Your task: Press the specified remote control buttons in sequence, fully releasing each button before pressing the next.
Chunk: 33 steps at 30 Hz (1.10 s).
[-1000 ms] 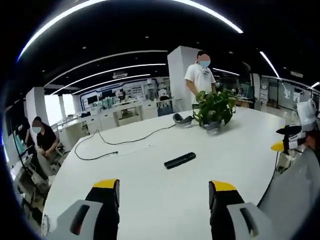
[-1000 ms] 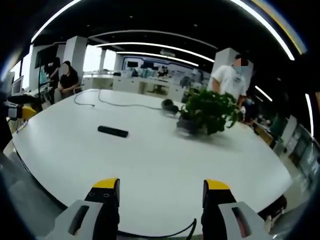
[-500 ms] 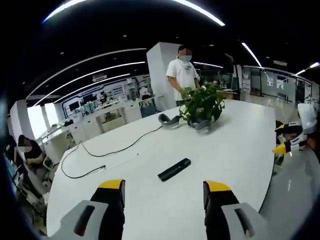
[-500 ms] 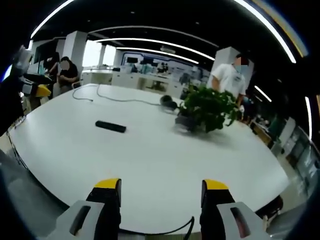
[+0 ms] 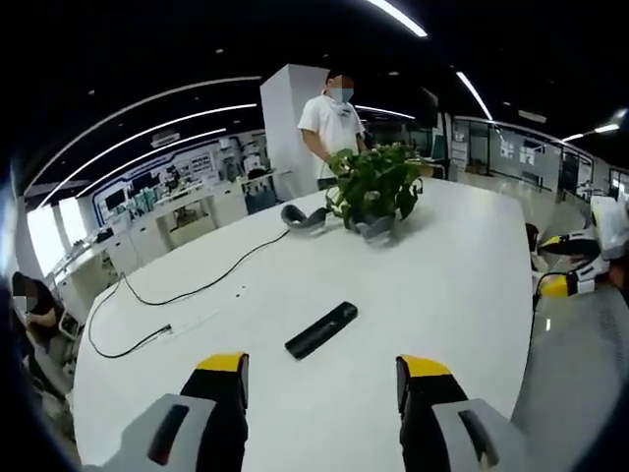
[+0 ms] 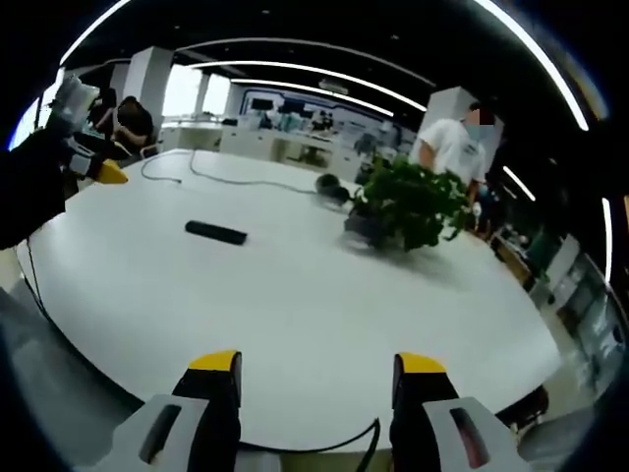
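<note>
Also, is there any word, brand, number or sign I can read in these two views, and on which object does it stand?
None can be read.
remote control: any button marks are too small to tell.
Far wall displays: blurred, nothing legible.
White table: no print visible on it.

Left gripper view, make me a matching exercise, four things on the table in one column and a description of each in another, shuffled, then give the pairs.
Things:
1. remote control
2. potted plant
3. cable
4. headphones

Descriptions:
A. green and leafy, near the table's far edge, in front of a standing person
B. thin and black, snaking across the white table from the headphones toward the left
C. a flat black bar lying alone, just beyond the left gripper
D. dark, curved, lying right beside the plant

Pairs: 1-C, 2-A, 3-B, 4-D
</note>
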{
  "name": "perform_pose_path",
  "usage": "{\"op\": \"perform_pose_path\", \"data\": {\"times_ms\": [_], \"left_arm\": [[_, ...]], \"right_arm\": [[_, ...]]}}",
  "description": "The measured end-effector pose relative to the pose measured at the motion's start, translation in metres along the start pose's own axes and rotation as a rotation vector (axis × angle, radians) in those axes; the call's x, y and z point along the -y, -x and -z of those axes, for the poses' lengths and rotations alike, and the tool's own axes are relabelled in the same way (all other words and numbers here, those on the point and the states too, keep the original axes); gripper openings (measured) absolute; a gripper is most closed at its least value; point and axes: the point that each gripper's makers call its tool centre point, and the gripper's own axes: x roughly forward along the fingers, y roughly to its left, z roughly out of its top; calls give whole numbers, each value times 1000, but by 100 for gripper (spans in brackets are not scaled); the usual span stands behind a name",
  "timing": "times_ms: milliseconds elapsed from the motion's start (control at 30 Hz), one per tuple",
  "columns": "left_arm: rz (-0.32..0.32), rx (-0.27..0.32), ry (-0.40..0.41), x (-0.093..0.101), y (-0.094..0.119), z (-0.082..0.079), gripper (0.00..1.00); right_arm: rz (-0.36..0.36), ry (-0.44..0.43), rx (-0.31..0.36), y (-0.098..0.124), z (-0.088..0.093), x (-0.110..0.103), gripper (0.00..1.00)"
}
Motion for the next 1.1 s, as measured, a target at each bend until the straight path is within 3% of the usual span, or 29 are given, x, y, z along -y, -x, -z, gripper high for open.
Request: {"op": "perform_pose_path", "data": {"times_ms": [567,767,933,1100], "left_arm": [[118,-93,-125,-14,-69,-5,55],[166,-146,-148,-17,-96,2,53],[208,-202,-226,-20,-117,10,51],[260,-256,-253,-20,-140,21,45]], "right_arm": [[2,46,-80,-5,12,-1,55],[4,50,-101,-6,16,0,54],[5,53,-113,-6,18,0,55],[8,65,-134,-7,21,-1,55]]}}
